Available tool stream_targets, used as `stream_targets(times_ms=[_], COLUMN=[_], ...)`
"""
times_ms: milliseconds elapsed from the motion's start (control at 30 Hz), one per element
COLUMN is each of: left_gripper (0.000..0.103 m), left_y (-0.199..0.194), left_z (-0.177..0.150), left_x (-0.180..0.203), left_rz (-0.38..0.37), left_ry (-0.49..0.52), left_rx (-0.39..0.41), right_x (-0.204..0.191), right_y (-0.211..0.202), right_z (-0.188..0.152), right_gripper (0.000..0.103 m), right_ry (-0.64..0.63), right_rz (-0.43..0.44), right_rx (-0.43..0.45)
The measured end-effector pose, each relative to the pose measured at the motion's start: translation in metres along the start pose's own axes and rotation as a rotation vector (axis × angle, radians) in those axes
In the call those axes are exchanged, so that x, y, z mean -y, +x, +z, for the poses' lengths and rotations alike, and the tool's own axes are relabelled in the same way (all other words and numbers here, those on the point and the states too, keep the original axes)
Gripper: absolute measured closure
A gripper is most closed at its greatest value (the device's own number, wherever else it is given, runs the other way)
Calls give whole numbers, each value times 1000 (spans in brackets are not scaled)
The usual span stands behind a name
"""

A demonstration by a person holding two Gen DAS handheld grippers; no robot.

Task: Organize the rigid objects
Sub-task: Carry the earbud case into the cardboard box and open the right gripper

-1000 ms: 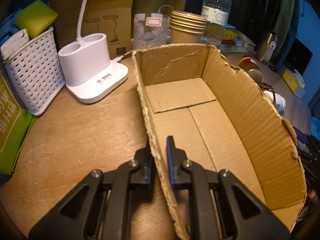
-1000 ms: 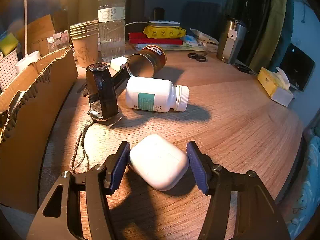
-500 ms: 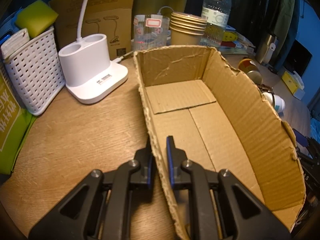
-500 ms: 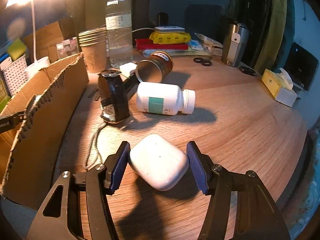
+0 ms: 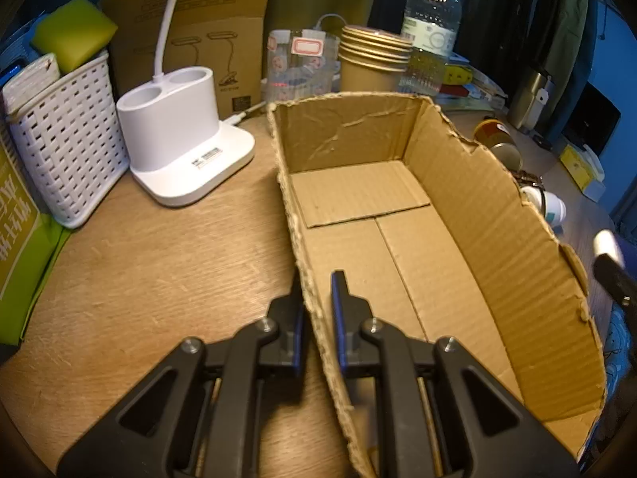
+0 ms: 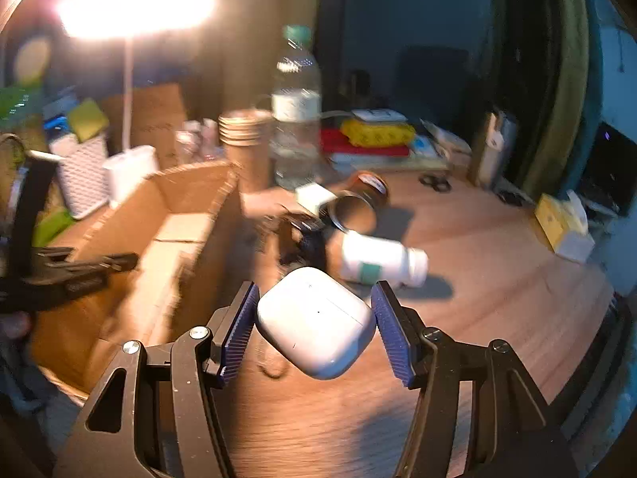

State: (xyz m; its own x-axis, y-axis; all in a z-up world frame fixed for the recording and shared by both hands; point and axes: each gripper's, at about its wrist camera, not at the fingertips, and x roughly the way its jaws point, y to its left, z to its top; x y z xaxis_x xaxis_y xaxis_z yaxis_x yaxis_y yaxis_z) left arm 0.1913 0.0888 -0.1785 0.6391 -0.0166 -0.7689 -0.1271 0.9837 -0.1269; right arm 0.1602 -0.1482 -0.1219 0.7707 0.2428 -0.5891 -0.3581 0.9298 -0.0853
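My left gripper [image 5: 318, 298] is shut on the left wall of an open, empty cardboard box [image 5: 398, 247], one finger inside and one outside. My right gripper [image 6: 314, 314] is shut on a white earbuds case [image 6: 316, 320] and holds it in the air above the wooden table, to the right of the box [image 6: 179, 235]. On the table behind the case lie a white pill bottle [image 6: 382, 265], a black watch [image 6: 302, 239] and a tipped metal can [image 6: 358, 205]. The right gripper's tip shows at the right edge of the left wrist view [image 5: 609, 263].
A white lamp base [image 5: 179, 151], a white basket [image 5: 63, 139], stacked paper cups [image 5: 374, 59] and a water bottle [image 5: 430, 28] stand behind the box. A steel tumbler [image 6: 493, 151] and a yellow tissue box [image 6: 561, 223] are at the right.
My right gripper has lifted the earbuds case off the table and swung left toward the box. The left gripper keeps its hold on the box wall.
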Motion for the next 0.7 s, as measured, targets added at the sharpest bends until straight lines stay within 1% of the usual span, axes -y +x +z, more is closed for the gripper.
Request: stream_targets(times_ms=[200, 300, 500, 700], left_gripper=[91, 91, 91, 91], left_y=[0, 1, 1, 1], left_z=[-1, -1, -1, 0], left_x=[-1, -1, -1, -1], left_rz=[-2, -3, -11, -21], left_ry=[-2, -4, -10, -11], left_rx=[0, 0, 0, 0], right_x=[-30, -44, -68, -88], right_y=[-19, -22, -18, -19], right_z=[13, 14, 14, 8], right_gripper=[41, 41, 41, 41], right_ry=[-57, -80, -117, -192], right_rz=[89, 126, 182, 235], right_rx=[48, 54, 40, 10])
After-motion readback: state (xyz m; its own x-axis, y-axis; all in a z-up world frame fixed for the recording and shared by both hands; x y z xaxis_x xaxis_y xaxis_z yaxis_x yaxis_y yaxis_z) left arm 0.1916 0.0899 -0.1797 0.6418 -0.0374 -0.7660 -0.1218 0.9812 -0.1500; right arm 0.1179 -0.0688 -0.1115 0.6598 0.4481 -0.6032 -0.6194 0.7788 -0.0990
